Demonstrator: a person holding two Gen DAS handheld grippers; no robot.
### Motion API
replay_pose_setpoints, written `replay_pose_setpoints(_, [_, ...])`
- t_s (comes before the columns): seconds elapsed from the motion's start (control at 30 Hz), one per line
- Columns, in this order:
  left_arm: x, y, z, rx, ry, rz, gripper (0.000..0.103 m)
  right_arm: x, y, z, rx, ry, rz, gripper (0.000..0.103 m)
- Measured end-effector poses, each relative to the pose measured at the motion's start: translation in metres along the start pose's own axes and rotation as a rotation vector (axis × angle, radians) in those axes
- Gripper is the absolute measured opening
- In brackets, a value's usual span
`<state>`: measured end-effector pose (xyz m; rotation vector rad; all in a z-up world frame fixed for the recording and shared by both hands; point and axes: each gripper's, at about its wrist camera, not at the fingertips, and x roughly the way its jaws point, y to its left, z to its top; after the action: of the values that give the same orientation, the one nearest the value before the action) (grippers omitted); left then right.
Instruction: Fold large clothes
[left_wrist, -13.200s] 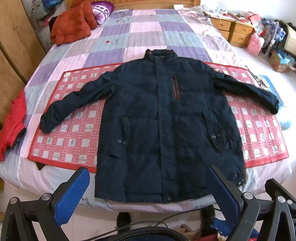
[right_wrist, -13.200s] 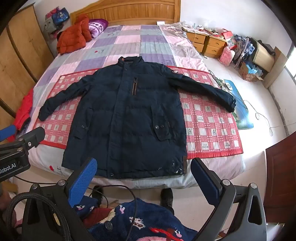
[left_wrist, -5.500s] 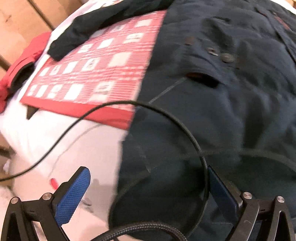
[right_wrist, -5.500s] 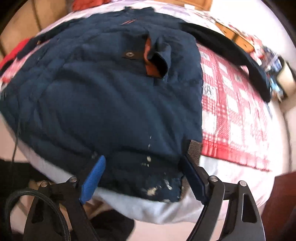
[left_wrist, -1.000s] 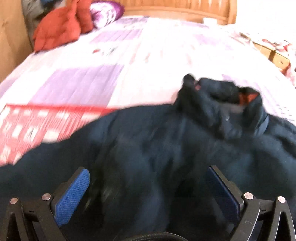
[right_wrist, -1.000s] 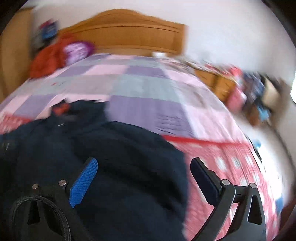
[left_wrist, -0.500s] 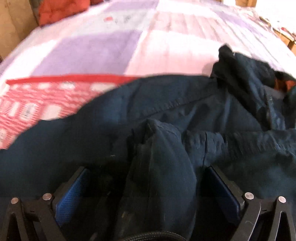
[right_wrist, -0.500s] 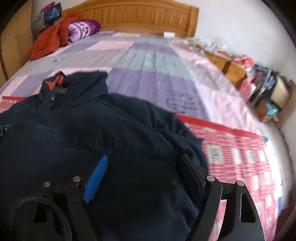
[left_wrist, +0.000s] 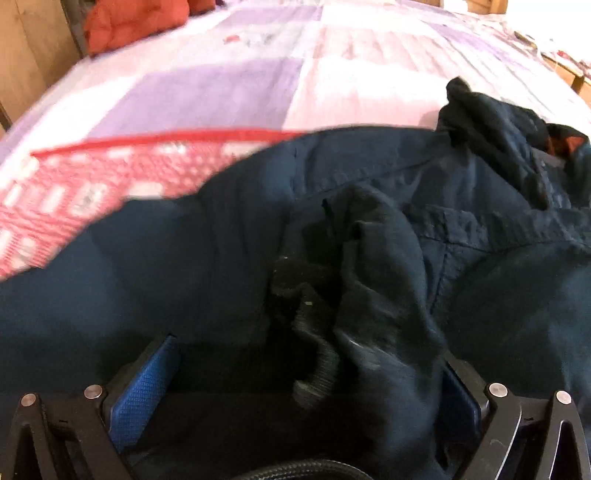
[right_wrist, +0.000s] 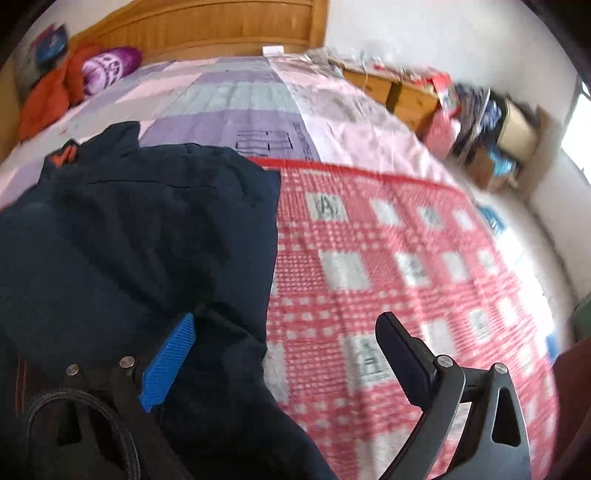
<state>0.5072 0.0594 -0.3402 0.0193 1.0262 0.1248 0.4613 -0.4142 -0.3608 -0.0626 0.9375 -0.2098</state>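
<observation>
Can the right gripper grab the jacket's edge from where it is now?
Probably yes. The right gripper is open, and the jacket edge lies between its fingers on the red mat, with nothing blocking it.

matt navy cloth jacket (left_wrist: 229, 266); quilted cloth bedspread (left_wrist: 229, 81); glossy wooden headboard (right_wrist: 221, 26)

My tongs are over a bed (right_wrist: 258, 92) with a wooden headboard (right_wrist: 221, 26), covered by a patchwork quilt (left_wrist: 229, 85) of purple, pink and grey squares. A red checked mat (right_wrist: 388, 266) lies flat across the quilt. The navy jacket (left_wrist: 184, 258) lies bunched on the mat. An orange garment (right_wrist: 44, 96) and purple pillow (right_wrist: 107, 68) rest by the headboard.
</observation>
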Motion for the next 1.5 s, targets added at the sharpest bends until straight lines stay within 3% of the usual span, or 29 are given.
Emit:
replay_pose_setpoints(0.1, [-0.020,-0.010,-0.014,0.087,-0.044,-0.025,0.103,-0.017,0.002,-0.007,-0.026,-0.035,0.014,0.099])
replay_pose_setpoints(0.17, [-0.013,-0.010,-0.027,0.122,-0.017,0.000,0.103,-0.004,0.000,-0.020,-0.059,0.035,-0.034,0.099])
replay_pose_setpoints(0.27, [-0.008,0.008,-0.029,0.009,0.028,-0.057,0.103,-0.002,-0.026,-0.027,0.110,0.074,0.013,0.099])
replay_pose_setpoints(0.37, [-0.027,0.001,-0.023,0.000,-0.013,-0.021,0.103,-0.022,-0.012,-0.018,0.071,0.010,-0.027,0.099])
replay_pose_setpoints(0.53, [-0.057,-0.062,-0.001,0.079,-0.118,-0.154,0.103,-0.049,0.073,0.036,-0.065,-0.154,0.163,0.098])
replay_pose_setpoints(0.67, [-0.029,-0.125,0.030,0.120,-0.012,-0.257,0.103,-0.013,0.139,0.076,-0.165,-0.074,0.311,0.099])
replay_pose_setpoints(0.73, [-0.002,-0.137,0.040,0.139,0.054,-0.229,0.103,0.017,0.154,0.084,-0.239,0.001,0.286,0.098])
replay_pose_setpoints(0.8, [0.020,-0.127,0.047,0.126,0.082,-0.198,0.103,0.041,0.137,0.087,-0.236,0.046,0.250,0.096])
replay_pose_setpoints(0.83, [0.025,-0.121,0.049,0.111,0.089,-0.218,0.103,0.048,0.123,0.089,-0.210,0.051,0.241,0.095])
replay_pose_setpoints(0.9, [0.026,-0.109,0.050,0.126,0.077,-0.249,0.102,0.058,0.091,0.090,-0.157,0.061,0.287,0.063])
replay_pose_setpoints(0.97, [0.019,-0.110,0.044,0.182,0.040,-0.234,0.101,0.058,0.076,0.089,-0.159,0.057,0.304,0.045])
replay_pose_setpoints(1.07, [0.005,-0.089,0.041,0.112,0.000,-0.226,0.101,0.041,0.068,0.086,-0.127,0.031,0.303,0.049])
replay_pose_setpoints(1.1, [-0.002,-0.076,0.040,0.050,-0.009,-0.281,0.101,0.029,0.067,0.080,-0.131,0.012,0.288,0.059])
replay_pose_setpoints(1.17, [-0.008,-0.062,0.039,0.032,-0.037,-0.288,0.101,0.011,0.067,0.067,-0.142,-0.021,0.317,0.072])
replay_pose_setpoints(1.27, [-0.001,-0.057,0.023,0.111,-0.022,-0.250,0.101,0.000,0.058,0.036,-0.165,-0.022,0.281,0.074])
replay_pose_setpoints(1.4, [-0.013,-0.052,0.013,0.149,-0.042,-0.242,0.101,0.013,0.001,0.009,0.033,0.069,0.234,0.080])
replay_pose_setpoints(1.43, [-0.020,-0.048,0.013,0.123,-0.041,-0.263,0.101,0.010,-0.012,0.007,0.092,0.070,0.232,0.080])
replay_pose_setpoints(1.5, [-0.035,-0.040,0.011,0.101,-0.061,-0.330,0.101,-0.002,-0.017,0.005,0.095,0.044,0.192,0.081])
